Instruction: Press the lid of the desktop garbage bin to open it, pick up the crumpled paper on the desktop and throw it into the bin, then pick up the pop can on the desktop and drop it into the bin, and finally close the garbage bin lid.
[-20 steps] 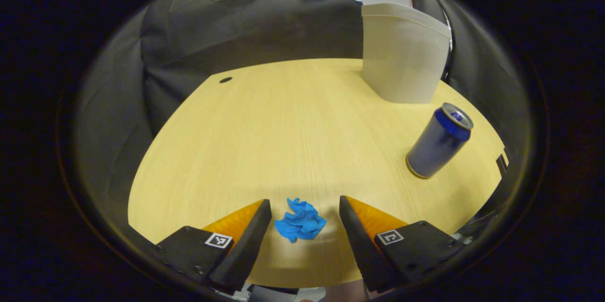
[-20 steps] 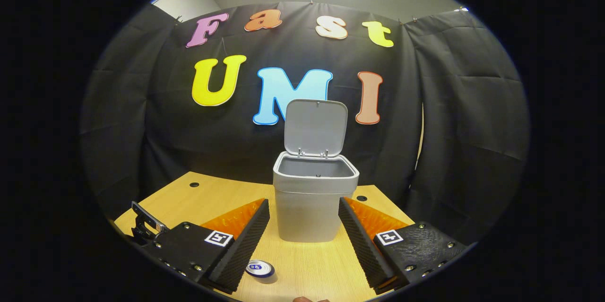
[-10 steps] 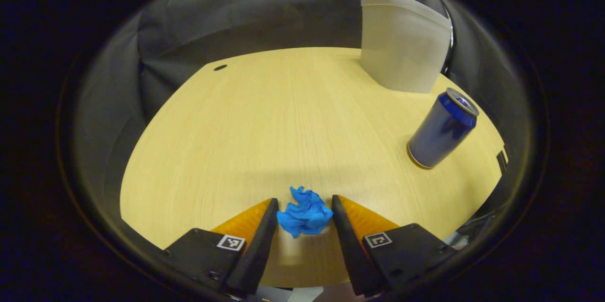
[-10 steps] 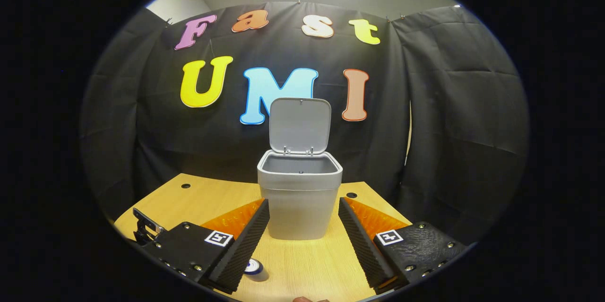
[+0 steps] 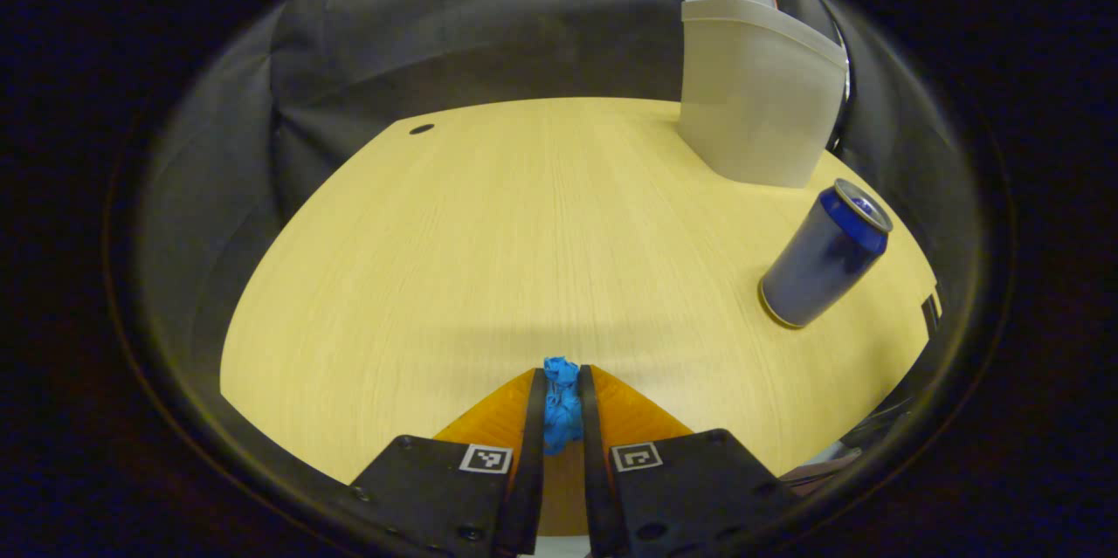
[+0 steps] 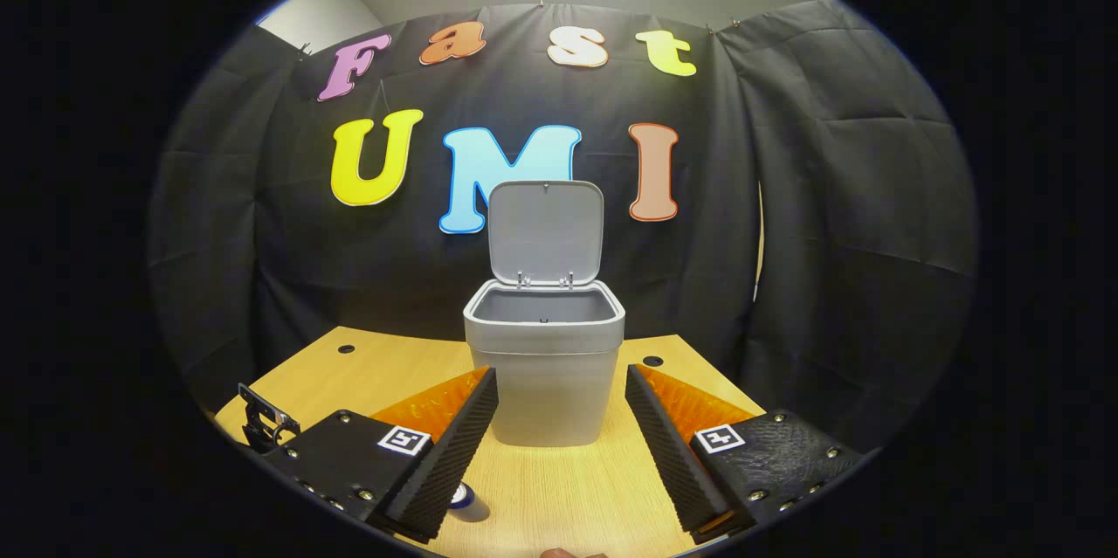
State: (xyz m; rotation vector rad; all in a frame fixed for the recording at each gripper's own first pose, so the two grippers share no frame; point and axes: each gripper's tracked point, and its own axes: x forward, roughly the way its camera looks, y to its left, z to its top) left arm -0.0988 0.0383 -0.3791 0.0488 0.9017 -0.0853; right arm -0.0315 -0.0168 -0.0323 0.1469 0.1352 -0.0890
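In the left gripper view, our left gripper (image 5: 559,405) has its two fingers drawn almost together, pinching the crumpled blue paper (image 5: 560,408) between them, low over the wooden desk (image 5: 489,235). Ahead and to the right of these fingers stands the blue pop can (image 5: 823,254), upright. Farther ahead, beyond the can, is the grey bin (image 5: 755,108).

In the right gripper view, our right gripper (image 6: 562,418) is spread wide and holds nothing. The bin (image 6: 543,366) sits straight ahead between its fingers, its lid (image 6: 545,233) standing up and its mouth open. The top of the can (image 6: 467,501) peeks out just beside the left finger.

We judge the risks as follows. The paper is light and squashed thin, so it could slip from the pinch on the way up, or cling to a pad over the bin. Swinging right toward the bin could knock the can over.

We can read no brand or label on the can or the bin; only small square markers sit on the grippers.
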